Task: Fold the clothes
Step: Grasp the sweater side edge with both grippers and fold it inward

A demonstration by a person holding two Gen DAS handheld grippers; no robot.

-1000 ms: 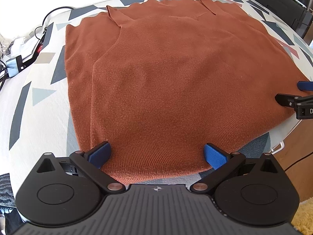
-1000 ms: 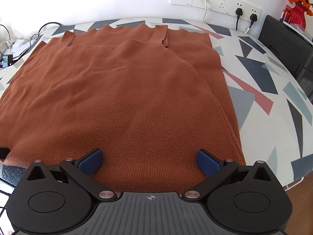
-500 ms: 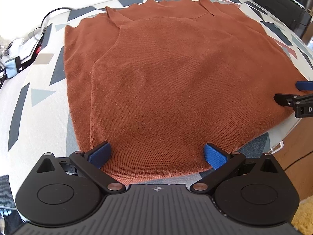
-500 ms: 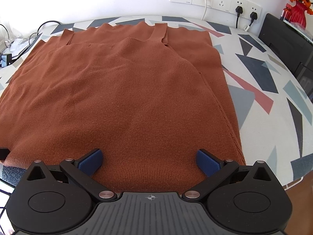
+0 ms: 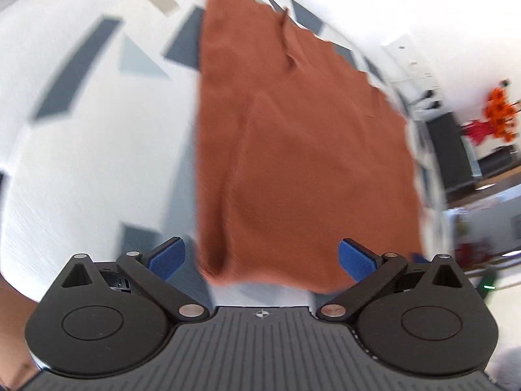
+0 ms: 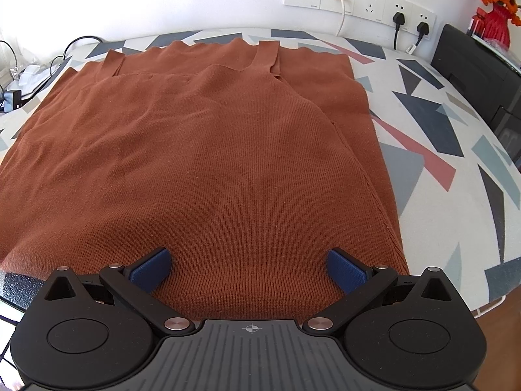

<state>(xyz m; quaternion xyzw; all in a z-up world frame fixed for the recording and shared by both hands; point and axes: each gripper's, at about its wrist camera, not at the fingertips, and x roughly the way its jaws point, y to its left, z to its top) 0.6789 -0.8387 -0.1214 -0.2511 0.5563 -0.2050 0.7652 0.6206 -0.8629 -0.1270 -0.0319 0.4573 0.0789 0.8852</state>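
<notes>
While the rust-brown knitted garment [image 6: 208,163] is lying flat across the patterned table [image 6: 456,150], its top part doubled back, the next fold is asking for both near corners lifted together and evenly. Both the left tool [image 5: 260,259] and the right tool [image 6: 250,268] are gaping wide, gripping nothing.

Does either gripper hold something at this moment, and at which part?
Nothing is held. The left gripper and the right gripper both stand open over the rust-brown knitted garment, with no cloth pinched.
</notes>
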